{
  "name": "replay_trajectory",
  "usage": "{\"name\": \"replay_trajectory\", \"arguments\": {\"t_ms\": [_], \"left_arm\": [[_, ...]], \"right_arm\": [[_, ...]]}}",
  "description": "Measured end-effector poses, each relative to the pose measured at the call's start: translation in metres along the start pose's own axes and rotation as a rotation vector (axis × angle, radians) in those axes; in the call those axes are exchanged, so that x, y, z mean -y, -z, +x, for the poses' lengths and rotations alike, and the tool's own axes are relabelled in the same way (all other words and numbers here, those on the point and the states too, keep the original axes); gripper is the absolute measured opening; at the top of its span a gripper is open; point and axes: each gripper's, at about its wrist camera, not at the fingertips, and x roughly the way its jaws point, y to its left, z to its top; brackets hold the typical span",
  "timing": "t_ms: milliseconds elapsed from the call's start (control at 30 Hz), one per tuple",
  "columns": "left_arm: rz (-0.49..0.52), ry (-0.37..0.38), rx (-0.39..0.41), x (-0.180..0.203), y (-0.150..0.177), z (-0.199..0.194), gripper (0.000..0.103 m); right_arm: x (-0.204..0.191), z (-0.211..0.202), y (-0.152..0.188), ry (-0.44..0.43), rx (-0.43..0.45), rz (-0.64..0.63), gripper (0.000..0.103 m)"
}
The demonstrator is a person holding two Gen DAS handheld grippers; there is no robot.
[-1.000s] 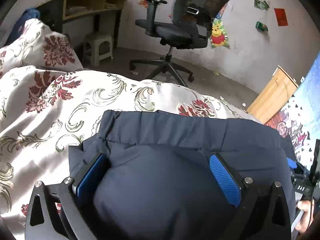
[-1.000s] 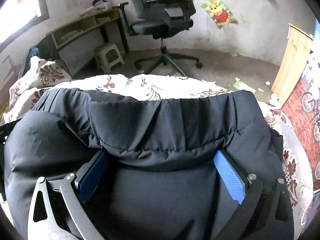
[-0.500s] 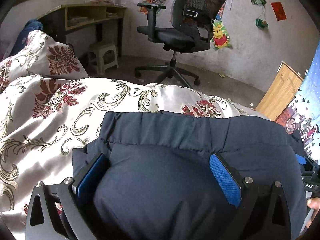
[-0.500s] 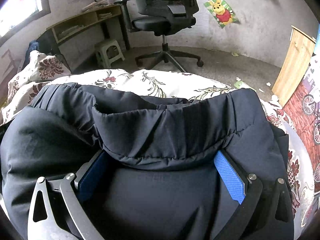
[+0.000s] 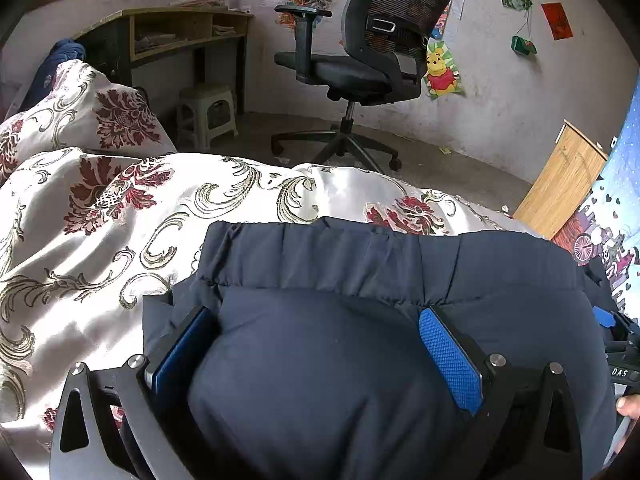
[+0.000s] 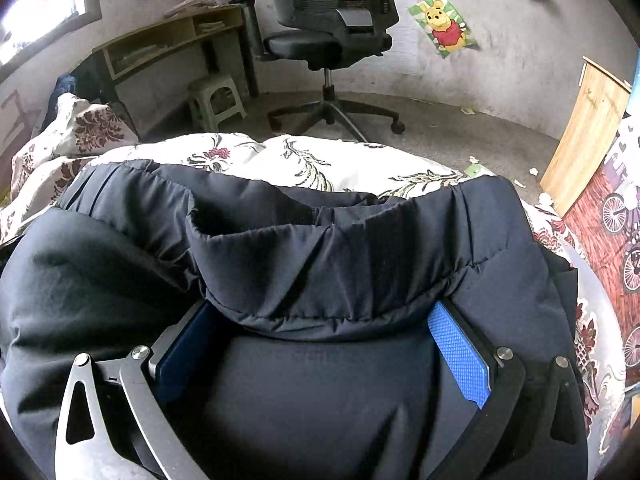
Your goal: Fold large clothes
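A dark navy padded jacket [image 5: 360,264] lies on a bed with a floral cream-and-red cover [image 5: 120,208]. My left gripper [image 5: 316,344] is wide open, and the puffy jacket body bulges up between its blue-padded fingers [image 5: 448,356]. In the right wrist view the same jacket [image 6: 320,248] fills the lower frame, its elastic hem bunched and folded over. My right gripper [image 6: 320,344] is also wide open with jacket fabric between its fingers [image 6: 460,356]. The right gripper's edge shows at the far right of the left wrist view [image 5: 620,352].
Beyond the bed stand a black office chair [image 5: 360,64], a pale plastic stool [image 5: 206,114] and a wooden desk [image 5: 168,36] against the wall. A wooden board [image 5: 564,184] leans at the right. A pillow [image 5: 92,116] lies at the left.
Both cameras have tilted up a little, so the jacket sits lower in view. In the right wrist view the hem has bunched and folded further over. The jaws stay wide apart.
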Motion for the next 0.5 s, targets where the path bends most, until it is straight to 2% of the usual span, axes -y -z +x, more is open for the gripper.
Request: {"name": "replay_trajectory", "arguments": {"t_ms": [500], "left_arm": [[0.002, 0.000, 0.001, -0.0003, 0.0006, 0.0006, 0.103]], "right_arm": [[-0.0005, 0.0009, 0.0005, 0.004, 0.000, -0.003, 0.102]]}}
